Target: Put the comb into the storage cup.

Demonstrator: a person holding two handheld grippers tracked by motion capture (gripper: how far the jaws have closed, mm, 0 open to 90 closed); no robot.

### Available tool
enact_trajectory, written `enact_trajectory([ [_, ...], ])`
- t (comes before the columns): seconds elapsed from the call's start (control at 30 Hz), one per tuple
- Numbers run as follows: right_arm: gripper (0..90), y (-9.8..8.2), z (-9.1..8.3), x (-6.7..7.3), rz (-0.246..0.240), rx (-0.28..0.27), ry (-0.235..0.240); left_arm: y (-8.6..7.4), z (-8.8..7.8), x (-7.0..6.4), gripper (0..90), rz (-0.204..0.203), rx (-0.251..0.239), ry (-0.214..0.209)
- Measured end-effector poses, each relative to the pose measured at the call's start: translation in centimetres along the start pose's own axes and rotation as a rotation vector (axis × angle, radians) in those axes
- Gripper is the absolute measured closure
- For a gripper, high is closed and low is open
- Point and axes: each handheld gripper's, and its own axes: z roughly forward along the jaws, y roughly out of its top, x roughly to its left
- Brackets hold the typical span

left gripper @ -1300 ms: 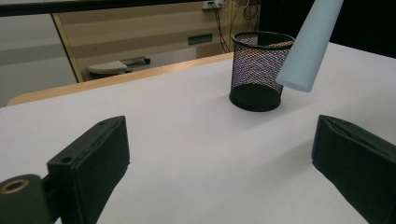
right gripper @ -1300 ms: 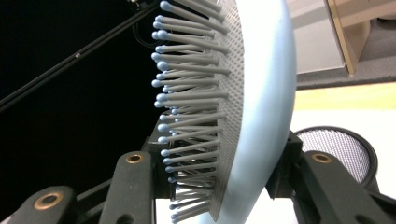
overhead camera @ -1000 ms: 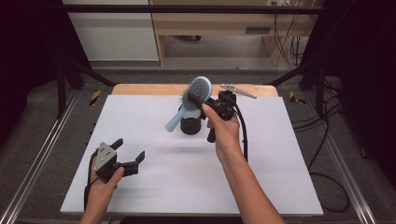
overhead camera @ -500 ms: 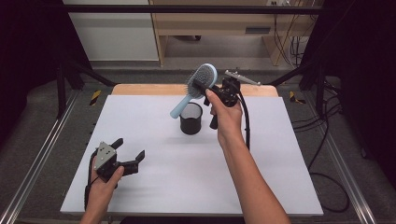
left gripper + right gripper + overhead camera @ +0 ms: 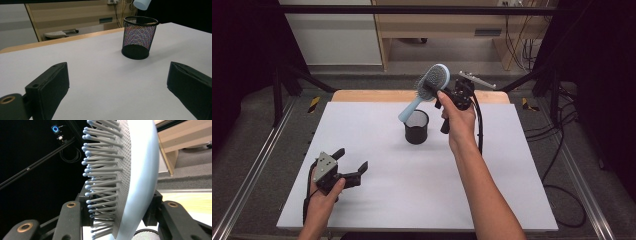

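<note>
we see right tongs pinching the light blue hairbrush by its head, lifted above the black mesh cup near the desk far edge, handle tip over the cup, left tongs spread, resting near the desk front left corner

Even overhead light, soft faint shadows, dark surroundings, slightly soft focus throughout.

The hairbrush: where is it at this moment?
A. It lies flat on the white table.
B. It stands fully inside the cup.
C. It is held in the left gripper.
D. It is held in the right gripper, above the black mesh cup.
D: the right gripper clamps the hairbrush by its head, with the handle angled down over the mesh cup.
</note>
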Motion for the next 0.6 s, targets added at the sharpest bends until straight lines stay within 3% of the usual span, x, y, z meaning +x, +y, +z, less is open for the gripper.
enact_trajectory([
  [0.6, 54.0, 1.1, 0.1, -0.7, -0.022, -0.018, -0.045, -0.1, 0.0, 0.4, 4.2, -0.017, 0.0, 0.007],
])
